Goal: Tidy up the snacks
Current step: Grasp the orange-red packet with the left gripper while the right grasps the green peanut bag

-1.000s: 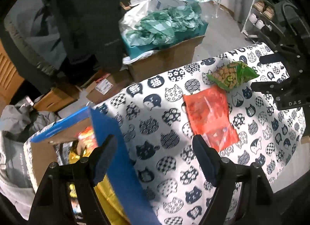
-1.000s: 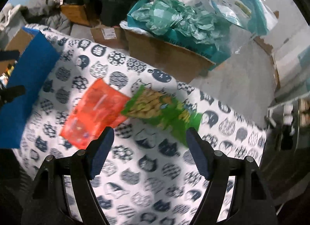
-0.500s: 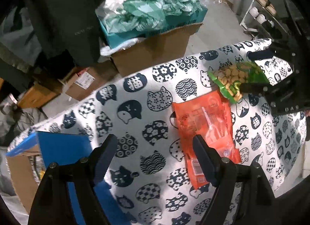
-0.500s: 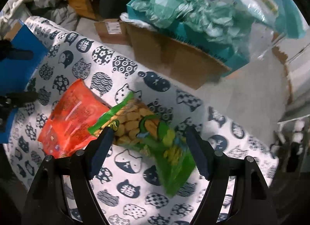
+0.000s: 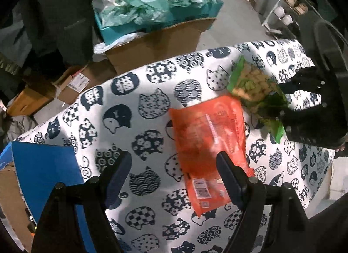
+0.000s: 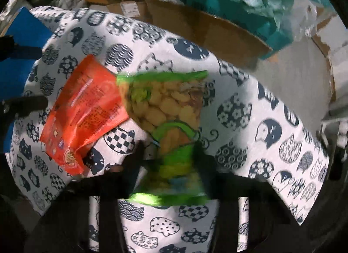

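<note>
Right gripper (image 6: 171, 155) has just closed its jaws on the green snack bag (image 6: 167, 109), pinching its lower part over the cat-print tablecloth (image 5: 121, 109) — the bag's top corner overlaps the orange snack packet (image 5: 206, 144) — while the left gripper (image 5: 174, 170) hangs open above that packet, touching nothing.

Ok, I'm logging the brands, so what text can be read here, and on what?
"猫": inside one cat shape printed on the tablecloth.
Print and barcode digits on the orange packet: too blurred to read.
Print on the green packet: blurred, unreadable.
The box label: too small.
</note>
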